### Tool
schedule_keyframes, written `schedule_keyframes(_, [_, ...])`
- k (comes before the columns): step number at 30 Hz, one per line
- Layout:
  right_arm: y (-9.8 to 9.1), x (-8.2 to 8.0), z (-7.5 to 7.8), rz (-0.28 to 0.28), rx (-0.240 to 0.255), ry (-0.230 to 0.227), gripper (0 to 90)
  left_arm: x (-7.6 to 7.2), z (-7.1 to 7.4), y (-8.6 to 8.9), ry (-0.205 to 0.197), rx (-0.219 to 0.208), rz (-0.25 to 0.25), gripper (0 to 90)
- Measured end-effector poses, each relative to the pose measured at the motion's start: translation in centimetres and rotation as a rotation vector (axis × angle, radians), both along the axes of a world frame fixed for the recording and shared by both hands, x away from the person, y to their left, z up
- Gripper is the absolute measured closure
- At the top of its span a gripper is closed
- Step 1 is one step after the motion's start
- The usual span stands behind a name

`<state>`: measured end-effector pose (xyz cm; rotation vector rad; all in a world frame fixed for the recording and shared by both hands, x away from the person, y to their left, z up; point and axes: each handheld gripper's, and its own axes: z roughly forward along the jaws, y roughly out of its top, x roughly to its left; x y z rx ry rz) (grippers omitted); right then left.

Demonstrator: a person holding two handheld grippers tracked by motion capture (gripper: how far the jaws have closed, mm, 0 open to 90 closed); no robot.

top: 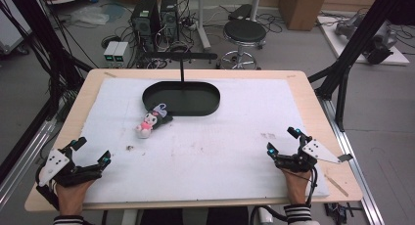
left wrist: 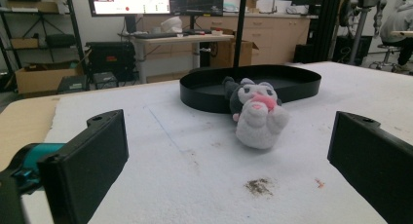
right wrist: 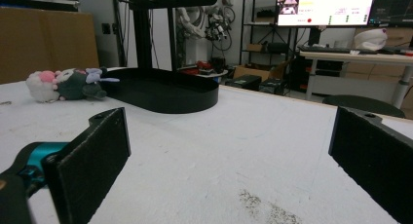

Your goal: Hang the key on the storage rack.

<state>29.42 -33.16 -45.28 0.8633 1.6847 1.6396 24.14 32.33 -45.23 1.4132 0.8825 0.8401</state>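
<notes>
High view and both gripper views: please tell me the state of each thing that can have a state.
Left tool: open, holds nothing.
Right tool: open, holds nothing.
Plush toy: lying on its side, outside the tray, against its rim.
Black oval tray: nothing inside.

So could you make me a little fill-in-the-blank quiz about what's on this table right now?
1. The plush toy lies on the white mat just outside the black oval ____.
2. Both the left gripper and the right gripper have their fingers ____.
3. Of the two grippers, the ____ one is nearer to the toy.
4. The inside of the tray is ____.

Missing words: tray; open; left; empty
</notes>
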Motion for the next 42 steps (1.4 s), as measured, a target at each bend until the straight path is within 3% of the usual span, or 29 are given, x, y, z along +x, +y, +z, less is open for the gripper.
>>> schedule_keyframes(21, [0.0, 0.0, 0.0, -0.004, -0.008, -0.009, 0.5, 0.0, 0.0, 0.1, -0.007, -0.007, -0.003, 1.7])
schedule_keyframes(30, [0.0, 0.0, 0.0, -0.004, -0.008, -0.010, 0.5, 0.3, 0.3, 0.1, 0.032, 0.001, -0.023, 1.7])
schedule_keyframes(42, [0.0, 0.0, 0.0, -0.007, -0.006, -0.010, 0.5, 1.5, 3.4, -0.8, 0.034, 0.072, -0.061, 1.7])
